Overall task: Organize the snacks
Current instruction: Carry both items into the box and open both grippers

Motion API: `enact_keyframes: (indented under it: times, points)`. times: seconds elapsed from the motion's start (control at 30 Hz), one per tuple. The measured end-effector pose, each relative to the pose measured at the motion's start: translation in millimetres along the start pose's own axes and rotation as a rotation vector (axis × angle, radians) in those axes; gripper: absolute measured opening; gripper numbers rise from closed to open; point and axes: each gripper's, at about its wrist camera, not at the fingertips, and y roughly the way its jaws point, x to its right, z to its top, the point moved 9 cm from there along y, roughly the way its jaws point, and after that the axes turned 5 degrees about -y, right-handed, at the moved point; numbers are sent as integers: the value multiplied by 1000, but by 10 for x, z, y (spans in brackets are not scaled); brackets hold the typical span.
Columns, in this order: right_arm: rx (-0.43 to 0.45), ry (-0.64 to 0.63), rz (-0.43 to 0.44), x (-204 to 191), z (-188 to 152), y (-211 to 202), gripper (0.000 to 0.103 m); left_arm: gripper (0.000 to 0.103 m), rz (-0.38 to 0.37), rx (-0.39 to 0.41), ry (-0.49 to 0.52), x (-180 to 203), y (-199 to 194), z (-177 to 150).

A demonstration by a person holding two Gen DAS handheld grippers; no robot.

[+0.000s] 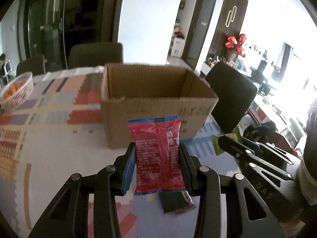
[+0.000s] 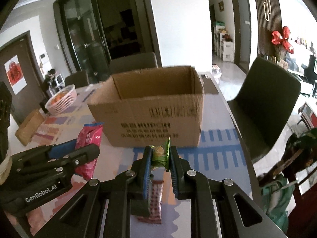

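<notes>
Left tongs [image 1: 158, 158] clamp red packet [image 1: 157, 156]; right tongs [image 2: 160, 158] pinch green packet [image 2: 160, 154].

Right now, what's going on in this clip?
A person with a gripper in each hand is sorting snacks at a table. The left gripper is shut on a red packet, held upright in front of an open cardboard box. The right gripper is shut on a green packet, also short of the box. Nothing shows inside the box from these angles. More packets lie on the table below the grippers, and a basket of orange items sits far left.
</notes>
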Motion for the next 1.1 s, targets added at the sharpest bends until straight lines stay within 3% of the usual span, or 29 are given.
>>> enact_keyframes:
  times: [0.27, 0.5, 0.9, 1.1]
  points:
    - [73, -8, 10, -60, 390, -68, 19, 41, 15, 90, 33, 6, -151, 423]
    - [97, -18, 15, -74, 703, 1, 19, 41, 33, 123, 51, -62, -132, 713]
    - [122, -60, -3, -127, 1128, 147, 19, 41, 26, 111, 45, -183, 64, 1114]
    - [98, -54, -4, -58, 1281, 305, 19, 41, 7, 60, 39, -187, 291, 1264]
